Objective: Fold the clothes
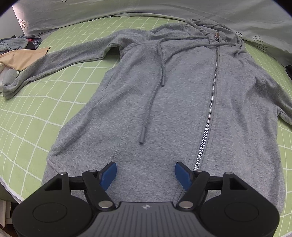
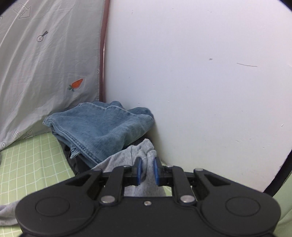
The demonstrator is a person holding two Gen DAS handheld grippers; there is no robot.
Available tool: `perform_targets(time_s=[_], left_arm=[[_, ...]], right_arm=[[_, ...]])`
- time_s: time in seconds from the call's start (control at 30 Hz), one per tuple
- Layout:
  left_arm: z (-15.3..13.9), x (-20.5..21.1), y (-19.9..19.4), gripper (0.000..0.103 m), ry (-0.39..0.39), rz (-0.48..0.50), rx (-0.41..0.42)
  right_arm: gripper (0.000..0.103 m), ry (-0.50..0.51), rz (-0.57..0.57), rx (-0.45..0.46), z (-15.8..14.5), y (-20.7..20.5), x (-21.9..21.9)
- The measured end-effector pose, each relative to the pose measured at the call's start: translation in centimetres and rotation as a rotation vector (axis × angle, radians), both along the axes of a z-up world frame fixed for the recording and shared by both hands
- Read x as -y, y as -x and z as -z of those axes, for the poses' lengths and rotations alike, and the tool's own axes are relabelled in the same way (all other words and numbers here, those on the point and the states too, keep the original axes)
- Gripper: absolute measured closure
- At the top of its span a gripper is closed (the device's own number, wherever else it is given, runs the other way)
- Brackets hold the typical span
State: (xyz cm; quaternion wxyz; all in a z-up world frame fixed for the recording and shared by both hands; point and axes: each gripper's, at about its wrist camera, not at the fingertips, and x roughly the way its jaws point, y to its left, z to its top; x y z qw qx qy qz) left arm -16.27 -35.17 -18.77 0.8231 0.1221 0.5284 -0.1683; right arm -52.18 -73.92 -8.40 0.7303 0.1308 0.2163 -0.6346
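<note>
- A grey zip hoodie [image 1: 164, 102] lies face up and spread flat on the green checked bedsheet [image 1: 36, 113], hood toward the pale pillow [image 1: 127, 11], hem nearest the left gripper [image 1: 145, 176].
- The left gripper hovers over the hem with its blue pads spread wide apart, holding nothing.
- The right gripper [image 2: 147, 170] has its pads drawn close and is pinching a bunch of grey sleeve [image 2: 144, 149], lifted near the white wall [image 2: 200, 73]; I judge this to be the hoodie's right sleeve end.
- The other sleeve [image 1: 54, 62] stretches out across the sheet toward a heap of clothes [image 1: 16, 43] at the bed's edge.
- My guess is the knit is soft, light and limp: it will drape and sag from any single hold, so cuffs, hem corners and shoulder seams look like the best places to grip.
- The metal zipper [image 1: 211, 102] and its pull are the only stiff parts; the loose drawstrings [image 1: 155, 91] could trail or snag as panels fold over.
- Folded blue jeans [image 2: 98, 125] sit in the corner just behind the pinched sleeve.
- The pillow fabric carries printed arrow labels; only part reads, something like "HERE" [image 1: 23, 24]. A small carrot motif [image 2: 76, 84] also shows. No brand is legible on the hoodie.
</note>
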Motion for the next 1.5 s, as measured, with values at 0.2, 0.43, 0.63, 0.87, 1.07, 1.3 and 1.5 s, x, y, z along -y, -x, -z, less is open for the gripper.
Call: perform_targets(time_s=[0.2, 0.43, 0.63, 0.87, 1.07, 1.3, 1.5], left_arm=[[0.2, 0.0, 0.0, 0.027, -0.008, -0.01, -0.008], [0.0, 0.1, -0.4, 0.022, -0.03, -0.017, -0.017], [0.2, 0.0, -1.1, 0.011, -0.06, -0.034, -0.034], [0.5, -0.3, -1.8, 0.006, -0.05, -0.048, -0.068], [0.6, -0.1, -2.4, 0.003, -0.051, -0.047, -0.08], [0.7, -0.2, -2.8, 0.002, -0.048, -0.034, -0.078], [0.8, -0.2, -3.1, 0.001, -0.048, -0.023, -0.071]], right_arm=[[0.082, -0.194, 0.074, -0.018, 4.9, 0.4, 3.6], [0.062, -0.312, 0.059, 0.145, 8.3, -1.6, 2.6], [0.062, -0.419, 0.099, 0.28, 10.4, -3.4, 4.2], [0.07, -0.494, 0.145, 0.345, 11.9, -5.6, 6.4], [0.1, -0.47, 0.121, 0.412, 10.7, -5.0, 7.1], [0.1, -0.122, 0.042, 0.482, 3.6, -0.9, -0.3], [0.099, -0.39, 0.172, 0.298, 10.6, 0.7, -1.9]])
